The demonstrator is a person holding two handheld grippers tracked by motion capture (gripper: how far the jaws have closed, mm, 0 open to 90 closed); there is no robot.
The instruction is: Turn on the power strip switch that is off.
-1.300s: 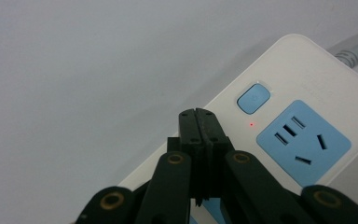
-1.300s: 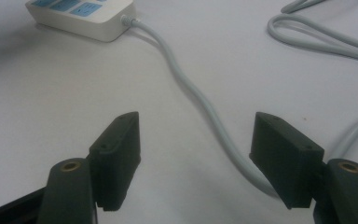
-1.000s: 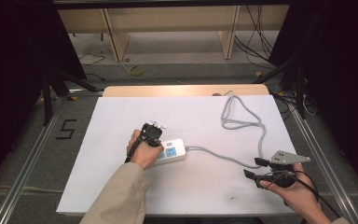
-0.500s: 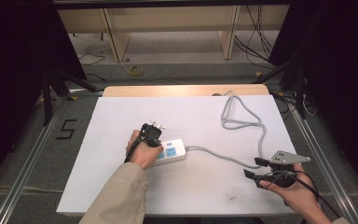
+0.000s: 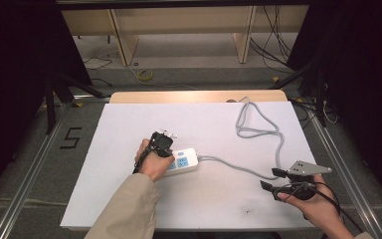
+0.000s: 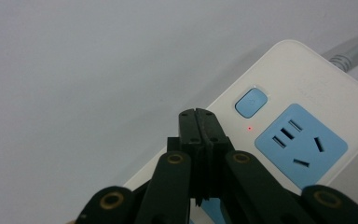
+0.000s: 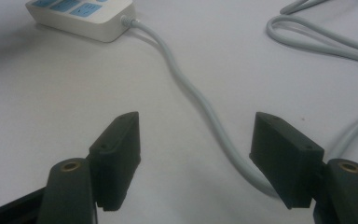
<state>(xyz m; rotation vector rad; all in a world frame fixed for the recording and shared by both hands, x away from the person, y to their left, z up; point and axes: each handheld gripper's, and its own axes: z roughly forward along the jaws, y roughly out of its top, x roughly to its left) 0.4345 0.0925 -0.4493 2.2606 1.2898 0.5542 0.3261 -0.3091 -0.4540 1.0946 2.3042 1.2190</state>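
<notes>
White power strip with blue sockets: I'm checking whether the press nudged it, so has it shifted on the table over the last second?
No. The white power strip with blue sockets lies at the same spot relative to the white table's edges.

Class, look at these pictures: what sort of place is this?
Probably a lab or recording workspace: a white table on a taped, numbered floor, loose floor cables, and a power strip laid out for handling.
</notes>
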